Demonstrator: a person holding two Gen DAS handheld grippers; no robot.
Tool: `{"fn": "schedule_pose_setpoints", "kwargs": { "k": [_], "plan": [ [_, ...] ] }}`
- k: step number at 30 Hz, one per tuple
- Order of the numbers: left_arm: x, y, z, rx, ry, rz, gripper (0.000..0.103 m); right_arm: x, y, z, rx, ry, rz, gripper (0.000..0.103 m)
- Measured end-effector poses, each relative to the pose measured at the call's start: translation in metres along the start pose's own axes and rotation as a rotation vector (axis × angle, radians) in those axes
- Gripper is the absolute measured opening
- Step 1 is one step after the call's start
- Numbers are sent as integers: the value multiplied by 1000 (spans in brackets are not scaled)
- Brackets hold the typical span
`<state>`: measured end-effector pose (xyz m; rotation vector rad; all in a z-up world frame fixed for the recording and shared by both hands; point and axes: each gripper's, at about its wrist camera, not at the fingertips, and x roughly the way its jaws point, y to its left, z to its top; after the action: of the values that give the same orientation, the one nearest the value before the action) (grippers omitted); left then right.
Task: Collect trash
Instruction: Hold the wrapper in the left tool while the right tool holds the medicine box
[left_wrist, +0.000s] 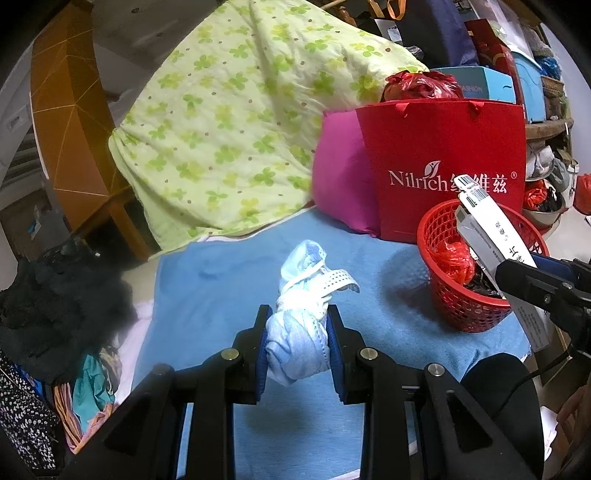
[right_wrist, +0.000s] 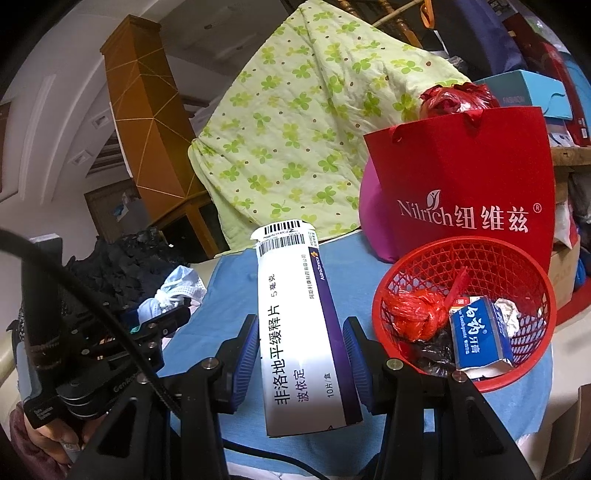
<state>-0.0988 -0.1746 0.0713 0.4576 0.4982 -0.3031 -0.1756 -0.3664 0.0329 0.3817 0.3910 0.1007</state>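
Left wrist: our left gripper (left_wrist: 297, 345) pinches a crumpled face mask (left_wrist: 301, 332) above the blue towel (left_wrist: 221, 280), left of the red basket (left_wrist: 476, 314).

Right wrist: our right gripper (right_wrist: 301, 354) has the white medicine box (right_wrist: 299, 332) between its pads w/ small gaps, beside the basket (right_wrist: 517, 258).

Dim indoor light, fisheye-warped edges, slight blur

The left gripper (left_wrist: 297, 343) is clamped on a knotted face mask (left_wrist: 299, 332); the right gripper (right_wrist: 301, 354) reaches forward beside it, its blue pads (right_wrist: 246, 354) flanking a medicine box (right_wrist: 299, 325), contact unclear
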Motion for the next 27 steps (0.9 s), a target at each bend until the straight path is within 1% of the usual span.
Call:
{"fn": "schedule_pose_setpoints", "kwargs": {
  "k": [27],
  "plan": [
    [10,-33,6,51,14,-40,31,-9,-31,1,59,-6,-32,49]
  ]
}}
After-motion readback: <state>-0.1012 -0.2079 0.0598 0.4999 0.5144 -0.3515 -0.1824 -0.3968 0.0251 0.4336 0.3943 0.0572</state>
